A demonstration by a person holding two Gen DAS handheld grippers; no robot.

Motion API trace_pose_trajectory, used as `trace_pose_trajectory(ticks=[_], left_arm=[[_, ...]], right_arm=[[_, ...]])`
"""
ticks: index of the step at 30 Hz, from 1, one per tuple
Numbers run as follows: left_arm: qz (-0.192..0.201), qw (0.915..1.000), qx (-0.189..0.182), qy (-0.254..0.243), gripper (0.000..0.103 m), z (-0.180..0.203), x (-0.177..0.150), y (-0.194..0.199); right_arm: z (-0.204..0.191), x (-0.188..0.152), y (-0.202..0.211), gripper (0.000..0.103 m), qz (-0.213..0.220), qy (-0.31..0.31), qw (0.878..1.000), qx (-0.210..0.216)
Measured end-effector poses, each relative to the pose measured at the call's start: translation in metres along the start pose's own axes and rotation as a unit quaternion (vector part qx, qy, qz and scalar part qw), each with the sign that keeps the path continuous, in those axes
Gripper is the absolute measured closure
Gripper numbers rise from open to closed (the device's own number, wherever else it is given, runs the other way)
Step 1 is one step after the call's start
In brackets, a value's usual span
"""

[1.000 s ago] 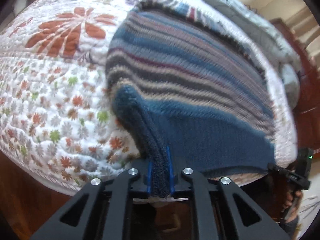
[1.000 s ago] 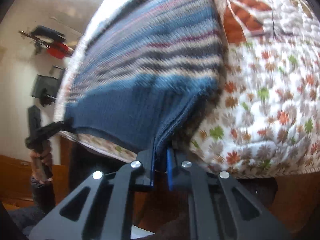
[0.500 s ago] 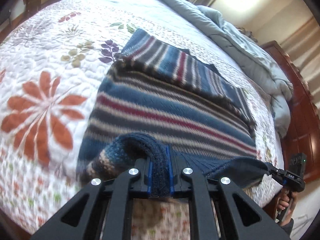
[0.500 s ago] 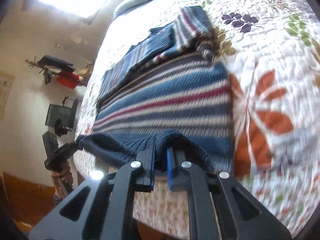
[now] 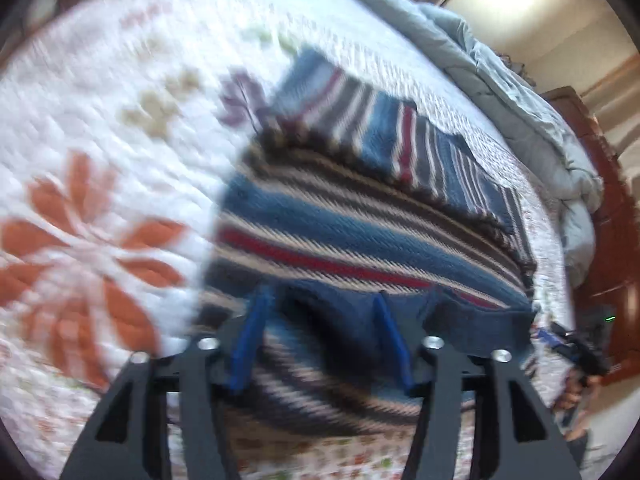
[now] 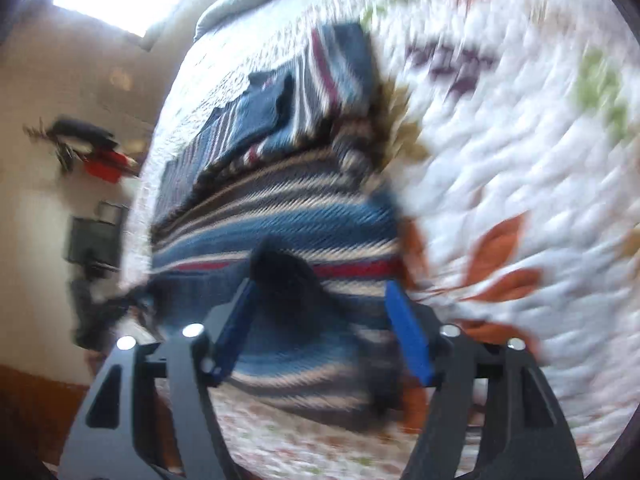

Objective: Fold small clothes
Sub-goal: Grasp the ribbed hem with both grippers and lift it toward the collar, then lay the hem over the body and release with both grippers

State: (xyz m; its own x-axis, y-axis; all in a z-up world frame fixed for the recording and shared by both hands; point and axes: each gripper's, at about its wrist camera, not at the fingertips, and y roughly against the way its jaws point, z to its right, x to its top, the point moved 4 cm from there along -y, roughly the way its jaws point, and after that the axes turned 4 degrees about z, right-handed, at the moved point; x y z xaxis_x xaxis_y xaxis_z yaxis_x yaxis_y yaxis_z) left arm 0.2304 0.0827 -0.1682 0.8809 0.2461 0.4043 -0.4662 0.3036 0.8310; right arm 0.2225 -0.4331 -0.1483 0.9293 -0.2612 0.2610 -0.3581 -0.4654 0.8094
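A striped knit sweater (image 5: pixel 360 236) in blue, grey, cream and red lies on the floral quilt; it also shows in the right wrist view (image 6: pixel 280 216). Its plain blue hem (image 5: pixel 460 312) is folded up over the striped body. My left gripper (image 5: pixel 320 320) is open, its blue pads spread apart over the left end of the hem. My right gripper (image 6: pixel 320 300) is open over the right end of the hem (image 6: pixel 280 276). Both views are motion-blurred. The sleeves lie folded across the far part of the sweater (image 5: pixel 400 140).
The white quilt (image 5: pixel 100 140) with orange flowers covers the bed. A grey duvet (image 5: pixel 540 120) is bunched at the far end by a wooden headboard (image 5: pixel 612 240). The right gripper shows at the left wrist view's right edge (image 5: pixel 576 344). A wall with hung items is left in the right wrist view (image 6: pixel 92 152).
Both grippers carried the hem up over the sweater body, then opened and let it go. The hem now lies folded on the stripes.
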Motion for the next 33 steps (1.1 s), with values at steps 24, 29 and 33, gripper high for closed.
trace_pose_trajectory(ticks=[24, 29, 33], left_arm=[[-0.035, 0.9637, 0.018, -0.264, 0.034, 0.075, 0.011, -0.057], [-0.059, 0.9519, 0.001, -0.301, 0.03, 0.094, -0.005, -0.071], [-0.062, 0.9475, 0.005, -0.314, 0.03, 0.097, -0.013, -0.078]], right_arm=[[-0.052, 0.007, -0.07, 0.033, -0.082, 0.167, 0.982, -0.007], [-0.056, 0.005, -0.076, 0.035, -0.092, 0.188, 0.978, 0.003], [-0.053, 0.004, -0.077, 0.054, -0.093, 0.203, 0.975, -0.006]])
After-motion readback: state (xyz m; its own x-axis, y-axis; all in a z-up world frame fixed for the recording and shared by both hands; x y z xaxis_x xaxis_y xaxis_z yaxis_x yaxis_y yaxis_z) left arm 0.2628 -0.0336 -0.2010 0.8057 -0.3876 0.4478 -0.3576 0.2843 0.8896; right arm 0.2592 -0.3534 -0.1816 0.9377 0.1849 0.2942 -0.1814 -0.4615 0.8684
